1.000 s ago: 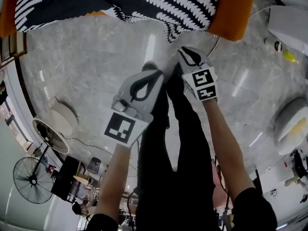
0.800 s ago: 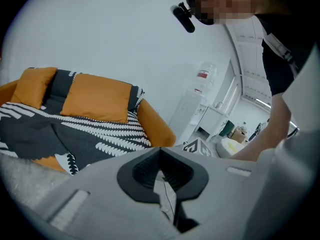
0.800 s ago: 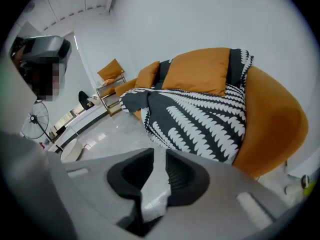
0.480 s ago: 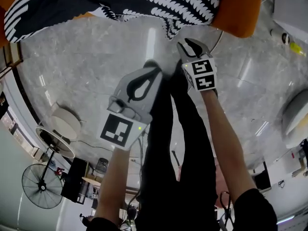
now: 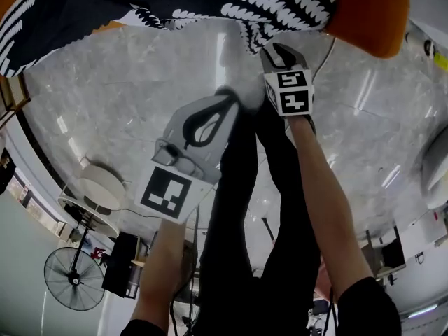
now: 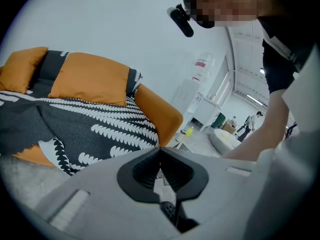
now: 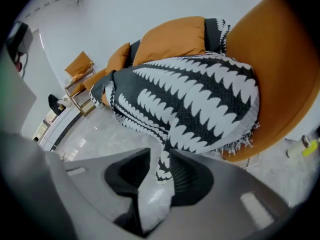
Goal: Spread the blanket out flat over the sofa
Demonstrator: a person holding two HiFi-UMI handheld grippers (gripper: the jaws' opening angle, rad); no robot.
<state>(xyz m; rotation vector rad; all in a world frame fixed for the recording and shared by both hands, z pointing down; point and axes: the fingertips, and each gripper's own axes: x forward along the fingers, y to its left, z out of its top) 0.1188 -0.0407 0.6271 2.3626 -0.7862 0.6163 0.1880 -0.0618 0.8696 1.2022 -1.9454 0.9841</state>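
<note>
The orange sofa [image 5: 367, 12] runs along the top of the head view, with the black-and-white patterned blanket [image 5: 245, 5] draped over its seat and front edge. In the right gripper view the blanket [image 7: 200, 99] covers the seat beside the sofa's arm [image 7: 280, 84]. A hanging corner of it dangles between the jaws of my right gripper [image 7: 160, 154], which are opening and not pressing it. That right gripper [image 5: 276, 47] sits just under the blanket's edge. My left gripper [image 5: 224, 100] hovers lower over the floor, and its jaws [image 6: 160, 149] are shut on nothing.
The floor is glossy grey marble [image 5: 126, 89]. The person's black-trousered legs [image 5: 252, 208] stand below the grippers. A standing fan [image 5: 70, 278] and a round white stand [image 5: 98, 191] are at lower left. A small bottle [image 7: 307, 149] stands by the sofa's foot.
My right gripper has moved up toward the sofa's front edge. The sofa sits closer to the top of the head view. The left gripper has barely shifted.
</note>
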